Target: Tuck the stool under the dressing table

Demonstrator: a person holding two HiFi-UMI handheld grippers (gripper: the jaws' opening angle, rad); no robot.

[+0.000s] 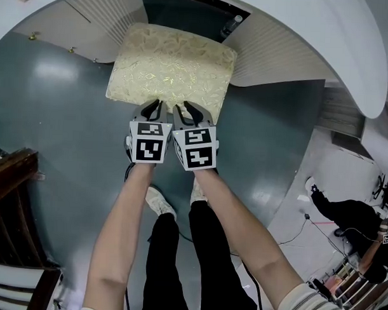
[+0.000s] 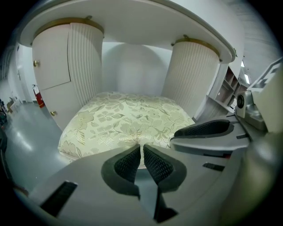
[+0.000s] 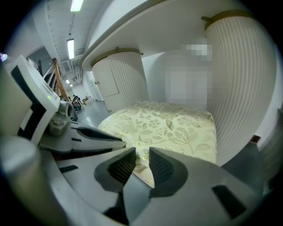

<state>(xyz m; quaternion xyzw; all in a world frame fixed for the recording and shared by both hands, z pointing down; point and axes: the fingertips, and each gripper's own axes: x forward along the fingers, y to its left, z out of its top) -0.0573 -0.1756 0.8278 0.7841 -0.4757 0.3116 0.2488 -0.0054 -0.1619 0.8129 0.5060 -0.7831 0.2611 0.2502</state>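
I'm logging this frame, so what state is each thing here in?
stool: upright, far end under the dressing table, near end out.
pedestal door: shut.
left gripper: jaws closed to a slit, tips at the stool's near edge.
right gripper: jaws closed to a slit, tips at the same edge.

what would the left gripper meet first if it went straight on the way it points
The stool: the left gripper has its jaws at the cushion's near edge, seemingly pinching the fabric.
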